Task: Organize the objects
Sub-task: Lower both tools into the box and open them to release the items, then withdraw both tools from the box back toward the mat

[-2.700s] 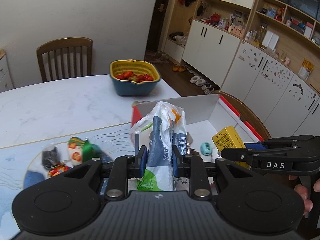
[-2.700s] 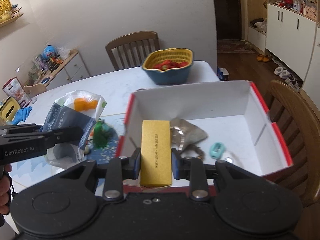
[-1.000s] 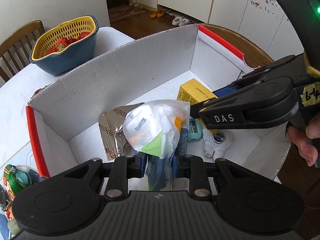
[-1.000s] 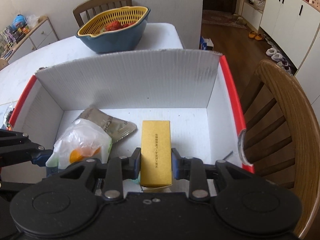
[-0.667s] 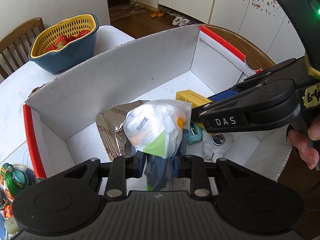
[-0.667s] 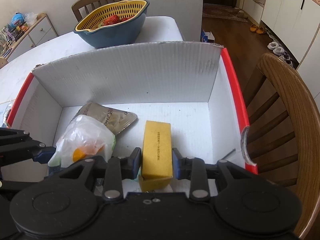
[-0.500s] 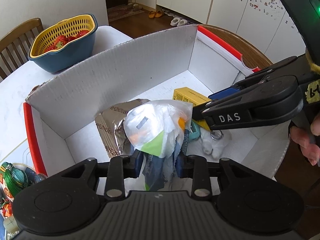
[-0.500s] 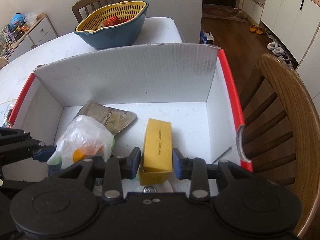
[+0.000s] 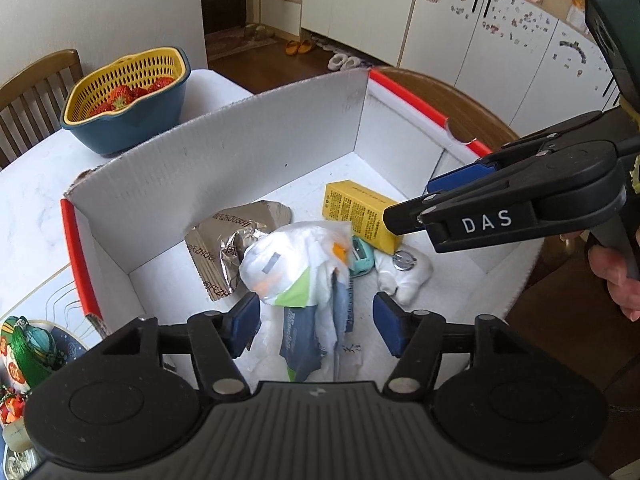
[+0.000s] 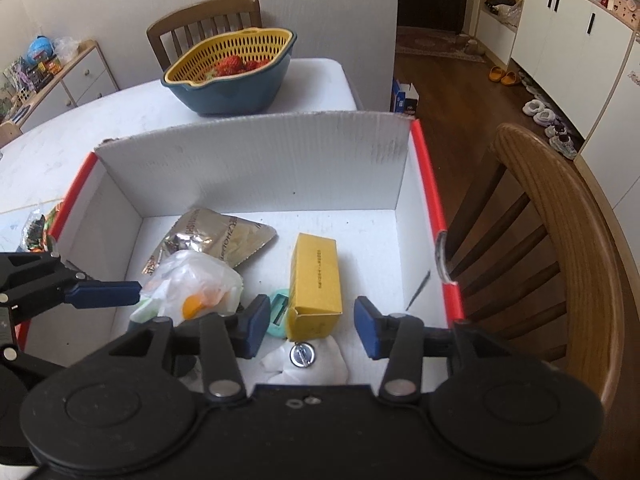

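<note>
A white cardboard box with red edges [image 9: 224, 168] [image 10: 256, 160] sits on the table. In it, a white plastic bag with orange and green contents [image 9: 296, 268] [image 10: 196, 284] rests between the opening jaws of my left gripper [image 9: 316, 326]; the pads stand clear of it. A yellow carton [image 10: 316, 280] [image 9: 360, 212] lies flat on the box floor just ahead of my right gripper [image 10: 311, 330], whose jaws are opening and do not touch it. A silver foil pouch [image 9: 228, 240], a small teal item [image 9: 362, 258] and a white piece with a metal disc [image 10: 304, 356] also lie inside.
A blue bowl holding a yellow colander of strawberries [image 10: 236, 76] stands behind the box. A wooden chair [image 10: 560, 240] is close to the box's right side. Colourful small items [image 9: 28, 344] lie on a mat left of the box. A person's hand [image 9: 616, 268] holds the right gripper.
Both grippers went from shut to open, letting go of the bag and the yellow carton. The carton tipped down flat onto the box floor. Both grippers drew up a little.
</note>
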`<state>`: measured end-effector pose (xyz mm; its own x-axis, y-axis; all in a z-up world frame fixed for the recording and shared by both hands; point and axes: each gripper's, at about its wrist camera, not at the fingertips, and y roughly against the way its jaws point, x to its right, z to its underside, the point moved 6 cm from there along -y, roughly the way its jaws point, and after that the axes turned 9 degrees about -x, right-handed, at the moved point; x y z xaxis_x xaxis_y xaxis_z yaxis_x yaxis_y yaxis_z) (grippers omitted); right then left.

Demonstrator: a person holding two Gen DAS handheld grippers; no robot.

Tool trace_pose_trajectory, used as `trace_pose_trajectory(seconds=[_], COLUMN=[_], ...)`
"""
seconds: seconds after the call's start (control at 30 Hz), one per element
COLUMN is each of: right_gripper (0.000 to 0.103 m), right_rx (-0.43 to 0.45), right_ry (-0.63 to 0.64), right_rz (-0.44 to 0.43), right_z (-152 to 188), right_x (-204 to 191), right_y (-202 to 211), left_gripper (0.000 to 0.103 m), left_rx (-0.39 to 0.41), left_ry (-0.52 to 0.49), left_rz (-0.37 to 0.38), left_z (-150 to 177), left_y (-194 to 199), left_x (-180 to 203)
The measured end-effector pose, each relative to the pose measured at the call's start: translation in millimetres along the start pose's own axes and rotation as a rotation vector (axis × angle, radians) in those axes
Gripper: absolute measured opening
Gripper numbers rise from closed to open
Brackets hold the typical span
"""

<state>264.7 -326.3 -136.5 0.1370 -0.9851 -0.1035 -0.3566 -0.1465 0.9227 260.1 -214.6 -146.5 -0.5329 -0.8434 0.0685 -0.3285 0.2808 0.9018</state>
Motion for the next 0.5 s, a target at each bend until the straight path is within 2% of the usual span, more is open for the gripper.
trace_pose_trajectory(seconds=[0.37, 0.5], right_gripper=[0.059, 0.065], right_rx=[0.096, 0.131], right_ry=[0.012, 0.019], right_rz=[0.002, 0.0], right_z=[6.9, 9.1], right_x=[-16.6, -29.4], right_y=[42.1, 58.8], left_gripper=[0.064, 0.064], left_rx=[0.093, 0.125], left_ry=[0.019, 0.061], left_rz=[0.008, 0.015], left_z=[10.0, 14.3], left_y=[44.1, 63.1], left_x=[-5.6, -17.0])
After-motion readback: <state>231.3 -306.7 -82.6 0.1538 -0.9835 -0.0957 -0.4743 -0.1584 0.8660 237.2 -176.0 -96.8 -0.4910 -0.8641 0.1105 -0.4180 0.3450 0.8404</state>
